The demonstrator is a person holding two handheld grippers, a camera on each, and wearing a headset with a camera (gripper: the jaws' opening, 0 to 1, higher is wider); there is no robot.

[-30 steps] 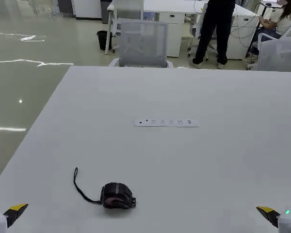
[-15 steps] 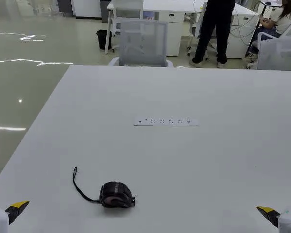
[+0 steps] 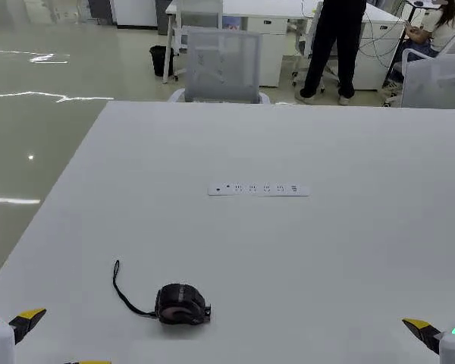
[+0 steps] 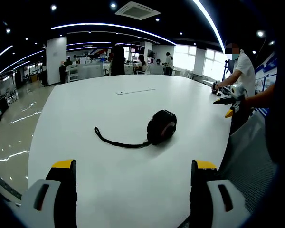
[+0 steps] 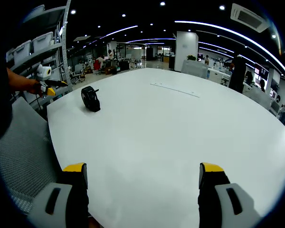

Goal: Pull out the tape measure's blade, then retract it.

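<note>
The left gripper (image 4: 134, 164) hangs at the near edge of the bench (image 4: 80, 102) with its yellow-tipped jaws spread wide and nothing between them. Straight ahead of it, a little to the right of centre in the left gripper view, sits the tape measure (image 4: 162, 126), a dark round case resting on the white top, apart from both jaws. Its black cord (image 4: 118, 141) trails out from the case across the bench towards the left.

The right gripper (image 5: 143, 167) is held well off to the other side, also at the near edge, jaws just as wide and just as empty, with bare bench in front of it. In the right gripper view the tape measure is far off to the left, close to the other gripper, so it lies much nearer the left gripper than the right one.

Further out, near the middle of the bench, a white power strip (image 3: 258, 189) lies flat. Beyond the far edge stands a grey mesh chair (image 3: 222, 67), and behind it a person in dark trousers (image 3: 337, 45) stands by some desks
</note>
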